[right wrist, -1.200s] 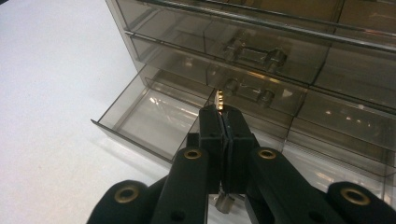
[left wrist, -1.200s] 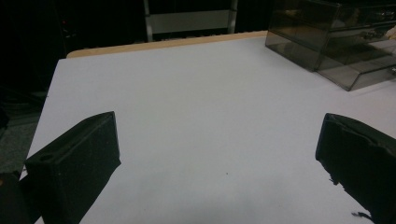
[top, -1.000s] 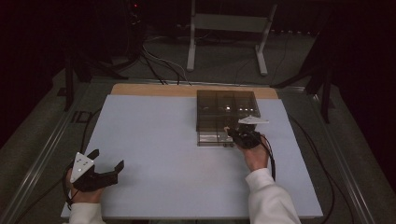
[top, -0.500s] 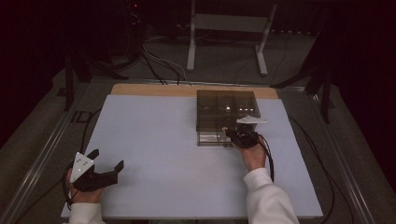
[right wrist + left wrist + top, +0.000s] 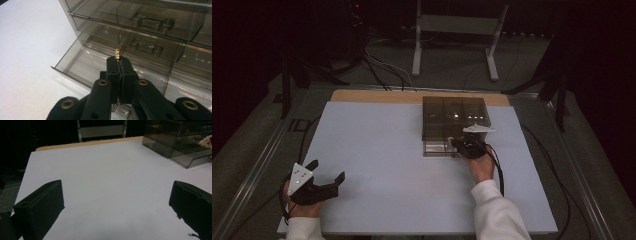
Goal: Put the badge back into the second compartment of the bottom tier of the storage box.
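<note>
Brass part (image 5: pixel 117 53), small, pinched between the pressed-together jaws of the right gripper (image 5: pixel 119 62); only its tip shows, over the one open drawer (image 5: pixel 82 65) of the smoky drawer box (image 5: pixel 454 116). Three drawer tiers visible, right edge cut off. Left gripper (image 5: pixel 326 176) rests at the desk's (image 5: pixel 377 150) near-left corner, jaws spread, holding nothing.

Your right gripper (image 5: pixel 119 65) pinches a small gold-coloured metal piece (image 5: pixel 117 53) between its closed black jaws. You hold it over the pulled-out bottom drawer (image 5: pixel 75 66) of the smoky transparent plastic drawer cabinet (image 5: pixel 160 22).
</note>
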Available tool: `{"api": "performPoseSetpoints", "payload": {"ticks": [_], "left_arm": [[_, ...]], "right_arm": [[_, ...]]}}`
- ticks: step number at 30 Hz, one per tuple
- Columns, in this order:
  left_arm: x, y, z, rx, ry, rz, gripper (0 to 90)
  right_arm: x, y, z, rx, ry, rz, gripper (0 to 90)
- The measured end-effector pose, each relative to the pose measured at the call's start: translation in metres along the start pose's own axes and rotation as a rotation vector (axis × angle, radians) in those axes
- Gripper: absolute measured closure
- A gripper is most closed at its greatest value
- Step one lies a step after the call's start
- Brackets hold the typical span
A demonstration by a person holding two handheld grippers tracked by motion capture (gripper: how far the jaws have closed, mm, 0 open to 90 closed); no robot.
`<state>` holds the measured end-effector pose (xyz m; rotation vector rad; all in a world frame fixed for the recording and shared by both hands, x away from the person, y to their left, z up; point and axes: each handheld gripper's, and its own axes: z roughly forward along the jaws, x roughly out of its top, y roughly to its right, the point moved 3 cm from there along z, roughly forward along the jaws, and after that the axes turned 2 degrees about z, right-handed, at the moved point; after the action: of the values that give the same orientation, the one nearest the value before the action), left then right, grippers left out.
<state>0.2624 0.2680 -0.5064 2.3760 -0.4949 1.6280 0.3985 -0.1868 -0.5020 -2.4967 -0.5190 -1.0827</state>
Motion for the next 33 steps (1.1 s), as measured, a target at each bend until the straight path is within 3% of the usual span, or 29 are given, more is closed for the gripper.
{"api": "performPoseSetpoints", "payload": {"ticks": [33], "left_arm": [[0.0,0.0,0.0,-0.003,0.002,-0.001,0.4]], "right_arm": [[-0.013,0.004,0.022,0.01,-0.107,0.053,88.3]]}}
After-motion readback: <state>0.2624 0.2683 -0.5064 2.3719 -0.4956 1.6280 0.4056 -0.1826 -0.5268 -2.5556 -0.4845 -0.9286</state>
